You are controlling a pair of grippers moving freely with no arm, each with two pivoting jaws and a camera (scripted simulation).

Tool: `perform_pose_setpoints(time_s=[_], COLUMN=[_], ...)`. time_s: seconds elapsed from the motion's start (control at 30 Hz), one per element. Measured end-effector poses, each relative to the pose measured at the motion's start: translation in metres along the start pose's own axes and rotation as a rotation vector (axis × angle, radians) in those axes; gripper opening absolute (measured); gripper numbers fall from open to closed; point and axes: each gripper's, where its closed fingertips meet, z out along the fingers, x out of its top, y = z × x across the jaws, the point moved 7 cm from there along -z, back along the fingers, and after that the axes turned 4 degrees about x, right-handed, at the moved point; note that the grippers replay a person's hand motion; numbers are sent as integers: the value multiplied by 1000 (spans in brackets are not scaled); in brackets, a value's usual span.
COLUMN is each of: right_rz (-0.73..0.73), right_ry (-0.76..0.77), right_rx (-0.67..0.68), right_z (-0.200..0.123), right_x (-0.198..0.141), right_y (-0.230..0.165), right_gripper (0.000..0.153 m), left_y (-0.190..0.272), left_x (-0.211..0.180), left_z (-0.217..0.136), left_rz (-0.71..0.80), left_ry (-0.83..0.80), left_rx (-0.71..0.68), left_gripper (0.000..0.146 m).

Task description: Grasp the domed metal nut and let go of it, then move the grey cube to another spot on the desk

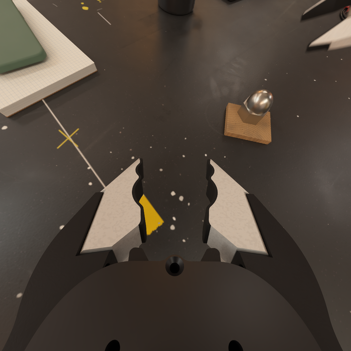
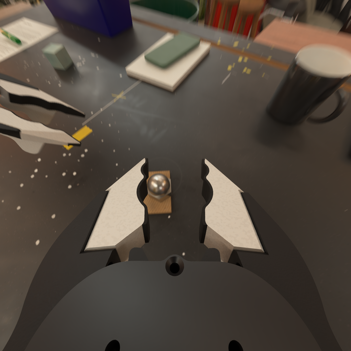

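Note:
The domed metal nut (image 1: 256, 105) stands upright on a small wooden block (image 1: 247, 131) on the dark desk. In the right wrist view the nut (image 2: 158, 186) lies below and between my right gripper's fingers, close to the left one. My right gripper (image 2: 174, 160) is open and empty above it. My left gripper (image 1: 174, 160) is open and empty, to the left of the nut and apart from it; it also shows in the right wrist view (image 2: 80, 128). The grey cube (image 2: 58, 56) sits far back left on the desk.
A white notepad (image 2: 169, 62) with a green phone (image 2: 172, 49) on it lies at the back. A dark mug (image 2: 307, 85) stands at the right. A blue box (image 2: 91, 15), a paper sheet with a green pen (image 2: 11, 36), and yellow tape (image 2: 82, 133) are also there.

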Motion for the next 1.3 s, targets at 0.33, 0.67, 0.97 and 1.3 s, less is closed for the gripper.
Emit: perform_pose_setpoints(time_s=[0.33,0.67,0.97,1.3], right_rz=[118,96,95,117], right_ry=[-258,-269,-282,-240], right_rx=[140,191,217,199], right_z=[43,50,55,46], right_x=[-42,-39,-37,-37], right_y=[-8,-21,-31,-16], right_gripper=[50,35,35,35], left_y=[5,13,3,1], left_x=[-7,-10,-11,-5], left_z=[9,12,12,7], left_rz=[-65,-72,-96,-50], left_ry=[-39,-55,-69,-25], left_rx=[-73,-114,-119,-93], left_gripper=[65,62,84,110])
